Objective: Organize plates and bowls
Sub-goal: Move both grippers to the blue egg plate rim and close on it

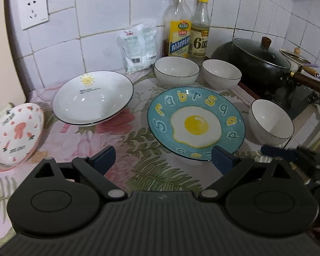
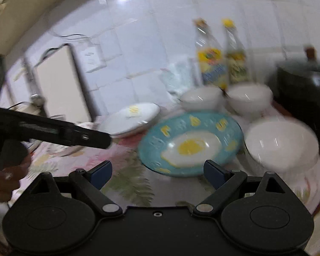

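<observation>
A blue plate (image 1: pixel 196 125) painted with a fried egg lies on the floral counter cloth (image 1: pixel 125 140). Left of it a white deep plate with a sun (image 1: pixel 92 98) rests tilted, and a pink carrot-print bowl (image 1: pixel 12 134) leans at the far left. Three white bowls stand around the blue plate: two behind it (image 1: pixel 176 69) (image 1: pixel 221 73) and one at its right (image 1: pixel 271 121). My left gripper (image 1: pixel 162 156) is open over the cloth, just short of the plate's near rim. The blurred right wrist view shows my right gripper (image 2: pixel 159 170) open and empty before the same blue plate (image 2: pixel 192 143).
Two bottles (image 1: pixel 179 27) (image 1: pixel 199 32) and a white bag (image 1: pixel 138 47) stand against the tiled wall. A black lidded wok (image 1: pixel 260 57) sits on the stove at the right. A cutting board (image 1: pixel 2 53) leans at the left. A hand (image 2: pixel 6 177) holds the left gripper's handle.
</observation>
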Available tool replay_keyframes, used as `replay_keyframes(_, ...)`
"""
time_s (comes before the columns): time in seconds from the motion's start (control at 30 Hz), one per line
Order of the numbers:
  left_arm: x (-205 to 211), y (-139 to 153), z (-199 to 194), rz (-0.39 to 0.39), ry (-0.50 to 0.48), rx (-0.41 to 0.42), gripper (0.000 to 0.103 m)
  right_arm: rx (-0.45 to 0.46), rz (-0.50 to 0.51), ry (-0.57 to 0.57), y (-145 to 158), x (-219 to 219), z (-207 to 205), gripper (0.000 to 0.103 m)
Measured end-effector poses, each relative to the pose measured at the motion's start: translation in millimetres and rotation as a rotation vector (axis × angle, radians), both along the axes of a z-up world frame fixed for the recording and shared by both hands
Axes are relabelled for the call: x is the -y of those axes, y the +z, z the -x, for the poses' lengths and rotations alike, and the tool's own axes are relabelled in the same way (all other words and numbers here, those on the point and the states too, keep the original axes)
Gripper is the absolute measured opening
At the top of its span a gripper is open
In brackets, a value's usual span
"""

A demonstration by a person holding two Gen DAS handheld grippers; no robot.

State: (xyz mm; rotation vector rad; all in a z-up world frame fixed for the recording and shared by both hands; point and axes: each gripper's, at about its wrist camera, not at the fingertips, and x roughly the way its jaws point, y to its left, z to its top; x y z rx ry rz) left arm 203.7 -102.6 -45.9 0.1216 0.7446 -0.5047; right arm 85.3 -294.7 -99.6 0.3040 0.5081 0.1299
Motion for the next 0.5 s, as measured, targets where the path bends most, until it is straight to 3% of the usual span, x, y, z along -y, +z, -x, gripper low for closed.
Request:
replay_keyframes(0.2,4.3,-27.6,-22.7,0.056,0.034,-0.035,0.097,-0.048,-0.078,-0.083,-34.2,14.6,-18.1,0.095)
replay_keyframes(0.4,6.8,-54.9,-51.2,0.135,0.096,-0.096,0.093,-0.039,-0.136,-0.133,-44.8,20.7,-39.3,0.094)
replay_keyframes(0.5,11.5,-64.3,-61.5,0.149,0.110,-0.110,0.079,-0.045,-0.144,-0.159,-47.0,20.1,-48.6,0.091)
